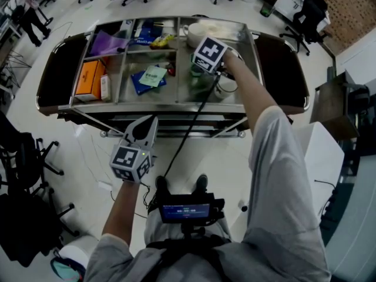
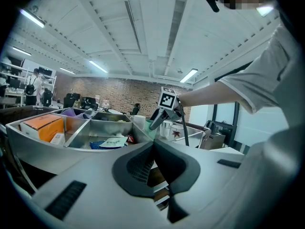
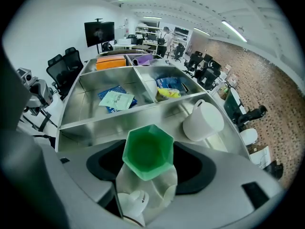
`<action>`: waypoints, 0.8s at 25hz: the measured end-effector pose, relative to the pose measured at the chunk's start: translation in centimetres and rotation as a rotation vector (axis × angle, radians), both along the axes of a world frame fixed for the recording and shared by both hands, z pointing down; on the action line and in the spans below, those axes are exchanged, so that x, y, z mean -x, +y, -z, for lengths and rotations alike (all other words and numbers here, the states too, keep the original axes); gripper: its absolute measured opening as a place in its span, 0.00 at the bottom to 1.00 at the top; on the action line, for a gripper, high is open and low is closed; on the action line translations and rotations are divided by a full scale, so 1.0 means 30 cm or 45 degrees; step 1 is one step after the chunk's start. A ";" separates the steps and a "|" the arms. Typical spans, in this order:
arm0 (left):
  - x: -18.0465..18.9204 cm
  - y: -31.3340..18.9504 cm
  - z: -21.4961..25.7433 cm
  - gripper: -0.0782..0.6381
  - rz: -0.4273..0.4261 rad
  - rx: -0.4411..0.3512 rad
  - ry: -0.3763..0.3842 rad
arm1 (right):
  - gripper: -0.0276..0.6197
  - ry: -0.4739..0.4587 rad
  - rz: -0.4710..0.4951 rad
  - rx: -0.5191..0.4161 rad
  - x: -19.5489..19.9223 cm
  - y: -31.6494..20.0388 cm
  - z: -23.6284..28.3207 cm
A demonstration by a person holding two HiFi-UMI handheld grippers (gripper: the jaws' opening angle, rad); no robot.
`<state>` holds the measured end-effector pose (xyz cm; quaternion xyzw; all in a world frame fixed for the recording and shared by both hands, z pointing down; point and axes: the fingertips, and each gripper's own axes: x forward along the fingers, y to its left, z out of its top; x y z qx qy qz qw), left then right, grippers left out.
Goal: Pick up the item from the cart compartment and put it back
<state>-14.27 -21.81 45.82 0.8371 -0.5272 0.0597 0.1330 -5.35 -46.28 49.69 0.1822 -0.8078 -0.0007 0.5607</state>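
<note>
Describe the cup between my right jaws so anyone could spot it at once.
On the steel cart tray, look in the rightmost compartment. The green cup sits between the right gripper's jaws; its six-sided green rim sets it apart from the round white mug beside it.

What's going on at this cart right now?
A person works at a steel cart with a hand-held gripper in each hand. The right hand-held gripper is down in the cart's right compartment, jaws closed on a green cup. The left hand-held gripper hangs shut and empty in front of the cart.
</note>
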 end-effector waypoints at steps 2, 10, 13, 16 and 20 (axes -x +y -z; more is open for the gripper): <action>-0.003 0.006 0.003 0.11 -0.007 -0.003 -0.011 | 0.54 -0.003 0.003 -0.012 0.003 0.005 0.015; -0.013 0.030 0.005 0.11 -0.012 -0.006 -0.014 | 0.54 -0.051 -0.020 -0.072 -0.001 0.020 0.122; -0.015 0.037 0.004 0.11 -0.011 -0.009 -0.014 | 0.54 -0.120 -0.046 -0.107 -0.014 0.030 0.194; -0.025 0.048 0.017 0.11 -0.026 -0.015 -0.016 | 0.54 -0.199 -0.070 -0.166 -0.040 0.059 0.269; -0.025 0.060 0.017 0.11 -0.025 -0.012 -0.026 | 0.54 -0.316 -0.111 -0.253 -0.089 0.118 0.359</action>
